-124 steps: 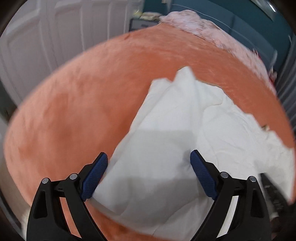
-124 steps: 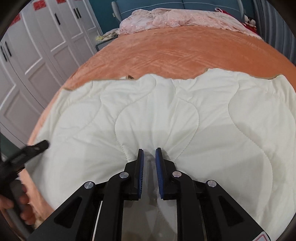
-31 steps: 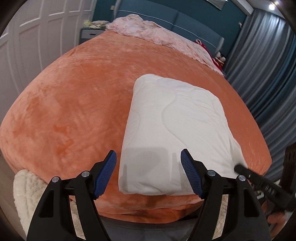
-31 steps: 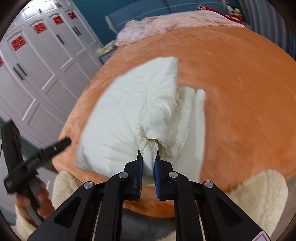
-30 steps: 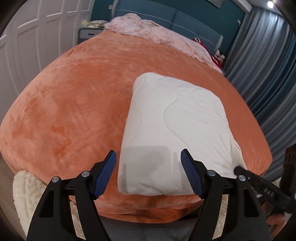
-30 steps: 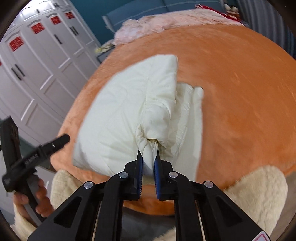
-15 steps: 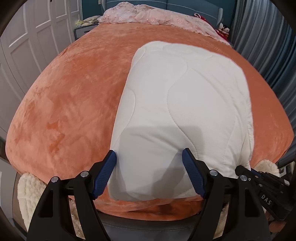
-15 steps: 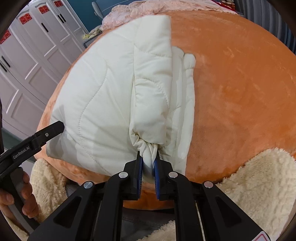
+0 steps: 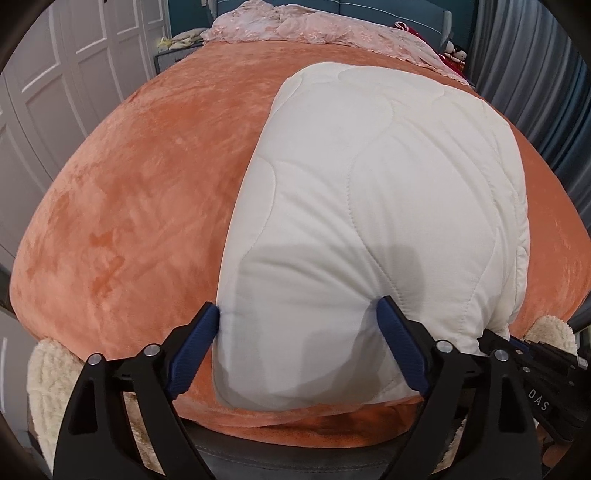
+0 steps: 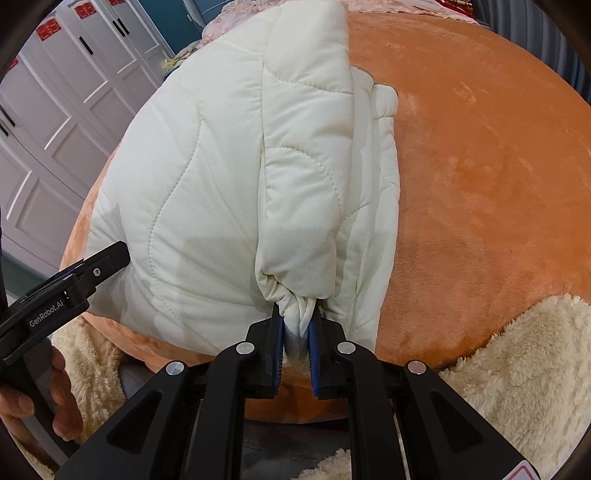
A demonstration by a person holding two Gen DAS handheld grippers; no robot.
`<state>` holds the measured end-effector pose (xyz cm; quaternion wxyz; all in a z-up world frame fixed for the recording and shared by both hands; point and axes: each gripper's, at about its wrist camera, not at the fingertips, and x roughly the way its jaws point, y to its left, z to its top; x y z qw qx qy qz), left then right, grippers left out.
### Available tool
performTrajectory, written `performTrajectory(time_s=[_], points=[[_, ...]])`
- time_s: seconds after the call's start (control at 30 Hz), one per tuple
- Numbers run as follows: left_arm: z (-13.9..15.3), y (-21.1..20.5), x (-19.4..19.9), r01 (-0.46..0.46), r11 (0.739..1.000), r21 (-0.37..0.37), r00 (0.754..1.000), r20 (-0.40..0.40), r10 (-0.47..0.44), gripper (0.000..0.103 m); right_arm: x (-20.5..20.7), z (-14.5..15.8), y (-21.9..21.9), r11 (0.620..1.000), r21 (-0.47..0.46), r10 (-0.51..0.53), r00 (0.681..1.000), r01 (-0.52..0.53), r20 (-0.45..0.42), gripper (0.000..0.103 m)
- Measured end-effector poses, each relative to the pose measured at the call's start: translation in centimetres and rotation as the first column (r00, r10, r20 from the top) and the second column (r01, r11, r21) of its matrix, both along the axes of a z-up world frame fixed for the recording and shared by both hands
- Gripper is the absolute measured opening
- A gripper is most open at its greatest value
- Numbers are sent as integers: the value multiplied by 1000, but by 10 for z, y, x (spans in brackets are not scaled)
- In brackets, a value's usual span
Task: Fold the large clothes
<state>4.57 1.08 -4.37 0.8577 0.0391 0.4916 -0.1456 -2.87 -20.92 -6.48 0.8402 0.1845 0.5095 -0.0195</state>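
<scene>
A cream quilted cover (image 9: 369,184) lies folded into a thick pad on the orange bed (image 9: 129,203), its near end at the bed's front edge. My left gripper (image 9: 297,314) straddles the pad's near left corner; its jaws are opening and the blue pads stand wide at either side of the fabric. In the right wrist view the cover (image 10: 207,184) shows its stacked layers. My right gripper (image 10: 297,325) is shut on a bunched corner of it. The left gripper (image 10: 74,280) shows there at the pad's left edge, and the right gripper (image 9: 535,369) shows low right in the left wrist view.
White wardrobe doors (image 10: 55,110) run along the left of the bed. Pink bedding (image 9: 314,26) lies at the headboard, and grey curtains (image 9: 535,74) hang on the right. A cream fleecy sleeve (image 10: 517,369) and a hand (image 10: 22,406) are near the bed's front edge.
Both grippers have sunk toward the bed's front edge, so the folded cover fills more of each view. The left jaws have spread wider. The right grip on the bunched corner is unchanged.
</scene>
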Motion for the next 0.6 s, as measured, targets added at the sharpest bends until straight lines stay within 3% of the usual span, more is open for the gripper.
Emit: performTrajectory(time_s=[0.2,0.33,0.4,0.5,0.6], points=[[-10,6,6,-17,998,-54,999,-32,15,91,3,-5,0,1000,6,0,1000,0,1,11],[-8,13,10,-14,995,-99,999,-52,9,91,-2,3,-10,996,82,-30,999,29,11,17],[1,21,12,-12,990,-141,998,-61,3,90,-9,19,-19,986,153,-71,997,65,33,19],[23,30,16,-4,989,-146,1000,-30,-1,86,-14,52,-31,978,191,-106,989,84,107,27],[53,33,34,4,992,-128,999,37,1,86,1,89,-45,977,180,-146,970,111,196,45]])
